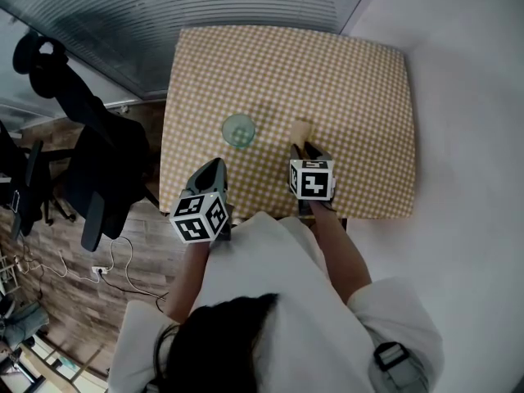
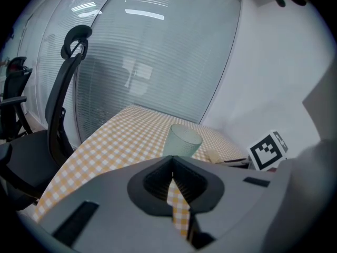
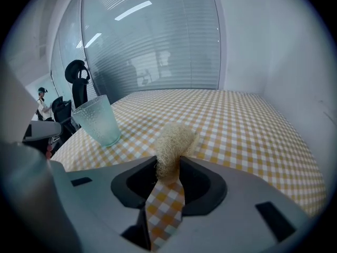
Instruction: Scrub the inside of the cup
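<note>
**Hazards before the scrubber goes into the cup**

1. Status. The cup stands upright and empty on the checked table, with nothing touching it. The loofah scrubber lies on the cloth to the right of the cup, well apart from it. My right gripper has its jaws partly closed onto the near end of the loofah scrubber, both inner faces against the fibre; the rest sticks out ahead of the tips. My left gripper sits on the near side of the cup, short of it, jaws fully together with nothing between them.

2. Hazard: unrestrained cup. I judge this the main risk. Nothing is steadying the cup, and the left gripper would have to open before it could. If I push the scrubber in now, the cup is likely to tip or slide away.

3. Hazard: weak hold. Only the near end of the loofah scrubber is pinched. The fibre looks soft and springy, so it may fold at the cup's rim or pull free during scrubbing.

4. Hazard: side contact. Carrying the scrubber across low could strike the cup's wall and knock it toward the table's left edge, its nearest side edge.

5. Hazard: slippery wall. The cup's dimpled, tapered wall may slip upward out of a clamp that sits too high.
</note>
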The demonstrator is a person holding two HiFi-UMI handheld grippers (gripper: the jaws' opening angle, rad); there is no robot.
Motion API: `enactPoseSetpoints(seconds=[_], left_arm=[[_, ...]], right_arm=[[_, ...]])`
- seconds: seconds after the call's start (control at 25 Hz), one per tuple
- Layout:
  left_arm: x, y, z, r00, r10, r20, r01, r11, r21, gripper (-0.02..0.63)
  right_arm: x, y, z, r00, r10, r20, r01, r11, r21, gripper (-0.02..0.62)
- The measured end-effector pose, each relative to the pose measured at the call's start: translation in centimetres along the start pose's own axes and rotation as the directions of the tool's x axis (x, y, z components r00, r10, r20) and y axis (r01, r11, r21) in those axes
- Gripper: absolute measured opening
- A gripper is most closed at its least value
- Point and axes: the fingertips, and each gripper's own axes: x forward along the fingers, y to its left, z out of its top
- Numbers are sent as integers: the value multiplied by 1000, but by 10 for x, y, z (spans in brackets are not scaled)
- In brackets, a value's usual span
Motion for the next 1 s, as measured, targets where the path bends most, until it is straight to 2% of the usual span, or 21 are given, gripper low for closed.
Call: enactPoseSetpoints(seconds=[0.24, 0.6, 1.0], left_arm=[[-2, -2, 3, 1000, -8, 12, 8, 1000, 5, 9], [-3, -6, 8, 999, -22, 23, 21, 999, 26, 9], [-1, -6, 8, 999, -31, 38, 31, 999, 8, 9]], right_arm=[[-4, -2, 5, 999, -26, 27, 27, 1000, -10, 98], [-11, -4, 16, 997, -33, 68, 33, 999, -6, 84], [-17, -1, 14, 998, 13, 67, -17, 998, 56, 84]])
